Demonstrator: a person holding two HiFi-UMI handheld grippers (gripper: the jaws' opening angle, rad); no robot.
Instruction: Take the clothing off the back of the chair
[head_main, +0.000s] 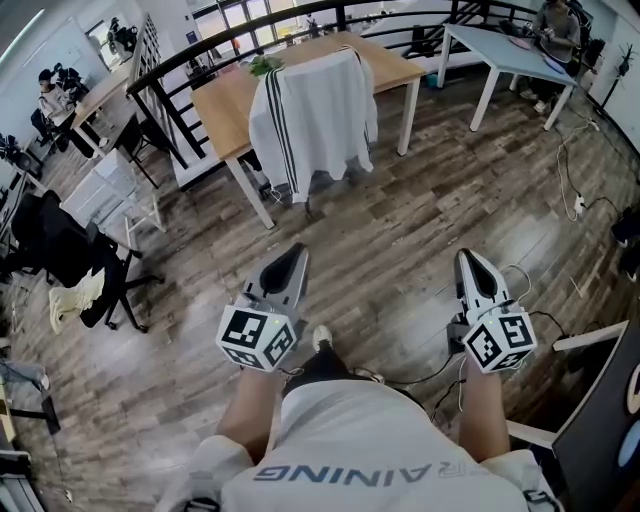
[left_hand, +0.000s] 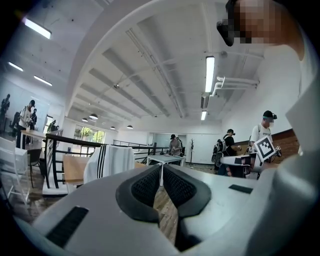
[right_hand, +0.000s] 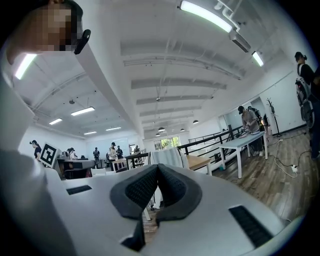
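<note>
White striped clothing (head_main: 312, 118) draped over chair back

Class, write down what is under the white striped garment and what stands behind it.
The garment hides the chair's back and seat; only the chair's dark legs show below the hem. Behind it stands a wooden table.

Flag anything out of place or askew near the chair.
The white striped garment is draped by the wooden table, its hem hanging uneven. A loose white cable trails across the floor at right. Nothing looks spilled or damaged.
</note>
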